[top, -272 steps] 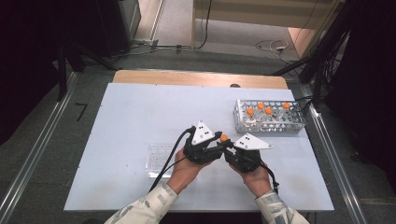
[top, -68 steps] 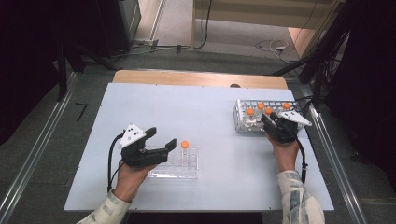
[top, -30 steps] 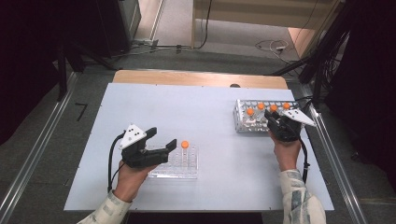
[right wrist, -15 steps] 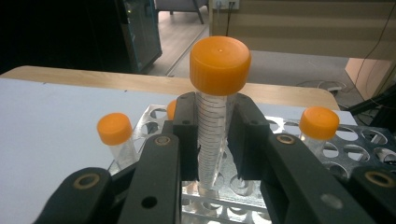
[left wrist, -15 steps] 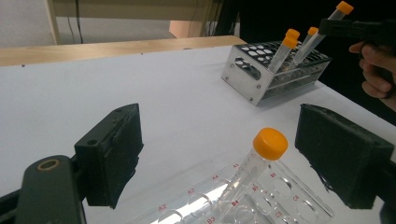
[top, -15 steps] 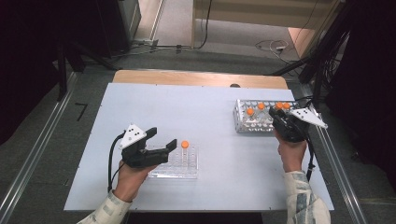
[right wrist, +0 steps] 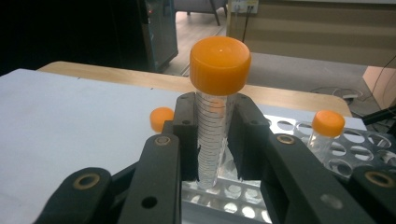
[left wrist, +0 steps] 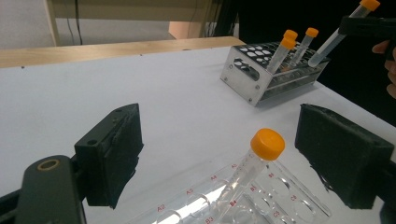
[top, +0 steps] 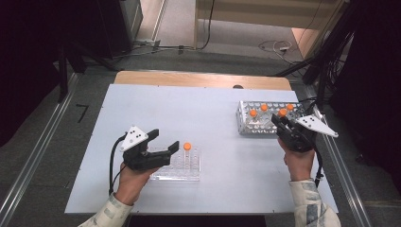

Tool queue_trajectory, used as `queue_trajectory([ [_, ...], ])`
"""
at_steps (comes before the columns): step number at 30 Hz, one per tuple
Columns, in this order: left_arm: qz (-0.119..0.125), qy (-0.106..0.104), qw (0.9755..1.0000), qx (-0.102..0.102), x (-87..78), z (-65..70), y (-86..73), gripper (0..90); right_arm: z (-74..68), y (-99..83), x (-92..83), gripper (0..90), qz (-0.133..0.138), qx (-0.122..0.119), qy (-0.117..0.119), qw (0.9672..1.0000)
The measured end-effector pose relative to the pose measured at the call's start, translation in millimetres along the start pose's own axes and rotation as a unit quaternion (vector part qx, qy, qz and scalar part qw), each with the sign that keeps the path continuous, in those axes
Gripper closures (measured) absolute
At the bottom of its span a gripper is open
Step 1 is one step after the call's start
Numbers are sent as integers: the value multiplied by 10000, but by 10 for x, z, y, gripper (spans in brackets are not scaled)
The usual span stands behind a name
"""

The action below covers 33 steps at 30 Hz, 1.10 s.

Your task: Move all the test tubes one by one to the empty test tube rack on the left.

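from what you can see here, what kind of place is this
Probably a lab-style bench set up for recording handling work. A metal tube rack holds orange-capped centrifuge tubes, a clear plastic rack holds one more, and the white table stands among cables and rails on a dark floor.

R tool [top: 280, 124] lifted tube [right wrist: 215, 112] from rack [top: 246, 124]

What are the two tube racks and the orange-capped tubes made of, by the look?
Far rack: apparently shiny metal, with bright reflections and screws. Near rack: clear plastic, see-through with red labels. Held tube: likely clear plastic, printed gradations, matte orange cap.
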State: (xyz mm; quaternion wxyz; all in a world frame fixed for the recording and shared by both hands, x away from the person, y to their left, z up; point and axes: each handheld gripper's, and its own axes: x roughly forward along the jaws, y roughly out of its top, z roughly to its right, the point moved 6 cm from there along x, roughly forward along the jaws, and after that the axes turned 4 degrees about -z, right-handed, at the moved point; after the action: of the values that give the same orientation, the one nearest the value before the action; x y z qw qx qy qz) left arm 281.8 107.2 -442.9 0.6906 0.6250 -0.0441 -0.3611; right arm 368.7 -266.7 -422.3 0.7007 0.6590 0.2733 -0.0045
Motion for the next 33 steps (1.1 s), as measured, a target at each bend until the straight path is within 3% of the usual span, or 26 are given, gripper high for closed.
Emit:
queue_trajectory([
  [10, 28, -40, 10000, 13, -10, 31, 6, 147, -140, -125, -88, 722, -171, -59, 222, 9996],
  [16, 43, -75, 10000, 39, -15, 67, 12, 147, -341, -278, -146, 722, -340, -258, 470, 9980],
  [25, 35, -145, 9998, 100, -11, 132, 12, 148, -631, -432, -151, 722, -562, -492, 831, 9937],
  [33, 26, -207, 9997, 149, -8, 180, 11, 148, -945, -550, -125, 721, -744, -759, 1204, 9870],
])
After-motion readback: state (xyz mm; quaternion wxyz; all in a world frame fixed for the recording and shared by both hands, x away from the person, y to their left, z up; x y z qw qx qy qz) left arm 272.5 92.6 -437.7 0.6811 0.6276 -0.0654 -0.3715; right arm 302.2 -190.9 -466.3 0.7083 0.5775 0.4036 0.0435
